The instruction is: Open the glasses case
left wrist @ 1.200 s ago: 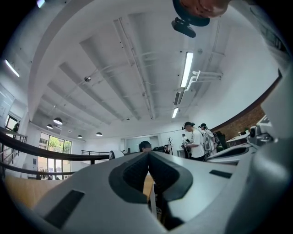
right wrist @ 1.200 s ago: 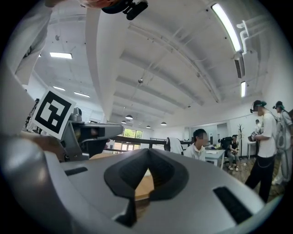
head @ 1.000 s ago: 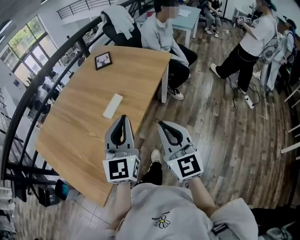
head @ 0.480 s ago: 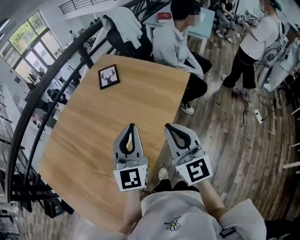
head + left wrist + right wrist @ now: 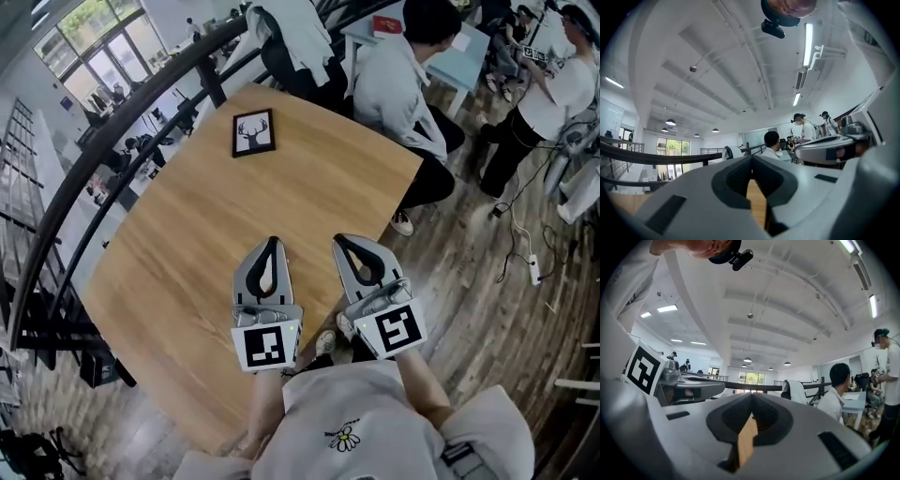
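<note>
No glasses case shows in any view at this moment. In the head view my left gripper [image 5: 271, 242] is held over the wooden table [image 5: 178, 262], jaws shut with nothing between them. Beside it, my right gripper [image 5: 339, 240] is over the table's near right edge, also shut and empty. Both point away from me, roughly level. In the left gripper view the closed jaws of the left gripper [image 5: 751, 157] fill the lower half, with a strip of tabletop behind them. The right gripper view shows the right gripper [image 5: 751, 398] closed in the same way.
A black-framed deer picture [image 5: 254, 132] lies at the table's far side. A seated person [image 5: 403, 89] is just beyond the table's far right corner. A dark curved railing [image 5: 103, 155] runs along the left. More people stand at the far right [image 5: 562, 80].
Both grippers have moved forward over the table, still shut. The white oblong case seen on the table a second ago is no longer in view. The deer picture now appears closer.
</note>
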